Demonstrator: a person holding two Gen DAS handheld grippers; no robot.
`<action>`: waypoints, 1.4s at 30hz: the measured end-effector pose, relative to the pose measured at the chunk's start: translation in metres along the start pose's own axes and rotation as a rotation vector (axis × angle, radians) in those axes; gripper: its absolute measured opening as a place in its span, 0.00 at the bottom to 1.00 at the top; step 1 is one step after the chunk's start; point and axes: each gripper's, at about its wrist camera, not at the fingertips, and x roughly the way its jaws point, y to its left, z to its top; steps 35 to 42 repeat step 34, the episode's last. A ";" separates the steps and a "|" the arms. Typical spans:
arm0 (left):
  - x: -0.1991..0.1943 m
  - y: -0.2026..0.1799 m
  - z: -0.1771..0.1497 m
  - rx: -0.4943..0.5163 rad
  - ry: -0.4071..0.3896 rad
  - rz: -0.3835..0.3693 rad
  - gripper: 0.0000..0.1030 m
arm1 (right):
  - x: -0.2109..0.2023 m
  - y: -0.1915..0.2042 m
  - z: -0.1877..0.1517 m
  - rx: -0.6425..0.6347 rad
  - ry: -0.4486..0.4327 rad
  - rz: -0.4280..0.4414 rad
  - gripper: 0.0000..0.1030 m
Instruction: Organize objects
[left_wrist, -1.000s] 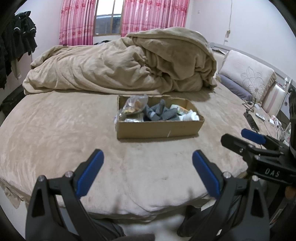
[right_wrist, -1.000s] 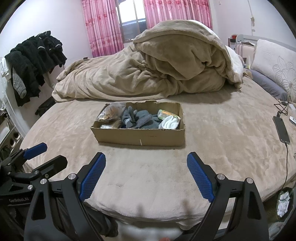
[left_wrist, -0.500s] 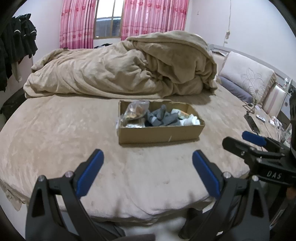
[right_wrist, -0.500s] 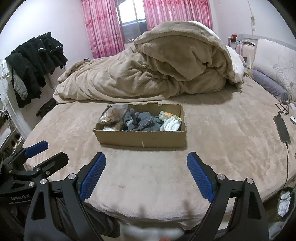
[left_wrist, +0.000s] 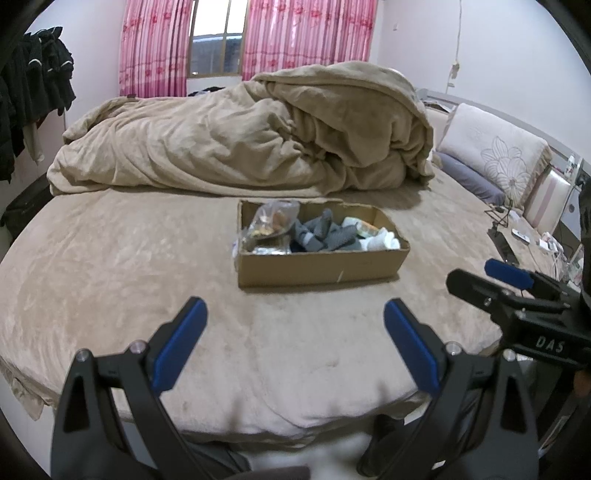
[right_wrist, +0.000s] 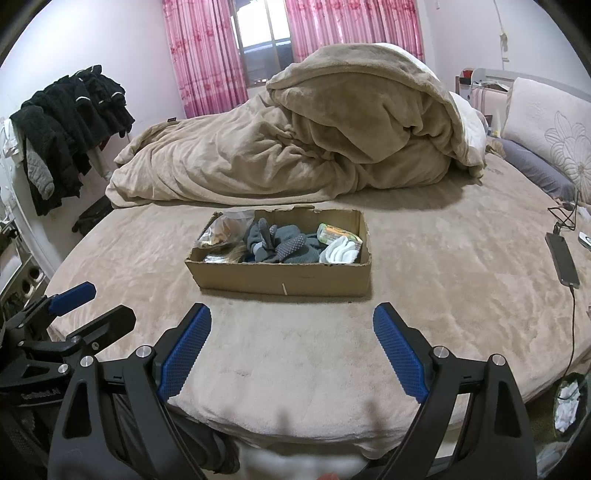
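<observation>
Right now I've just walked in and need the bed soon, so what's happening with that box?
Nothing is being handled yet. A person holds both tools over the near edge of the bed, the left tool and the right tool both open and empty, pointed at the cardboard box. The box sits mid-bed, holding grey gloves, a clear bag and something white. The sorting hasn't visibly started.
</observation>
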 end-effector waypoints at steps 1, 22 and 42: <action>-0.001 0.000 0.000 -0.001 0.000 0.001 0.95 | 0.000 0.000 0.000 0.000 0.000 0.000 0.89; -0.002 0.001 0.001 -0.005 -0.004 -0.008 0.95 | -0.002 0.005 0.005 -0.008 -0.002 0.003 0.89; 0.003 0.000 0.005 0.013 -0.006 -0.036 0.95 | 0.003 0.010 0.008 -0.008 0.009 0.015 0.89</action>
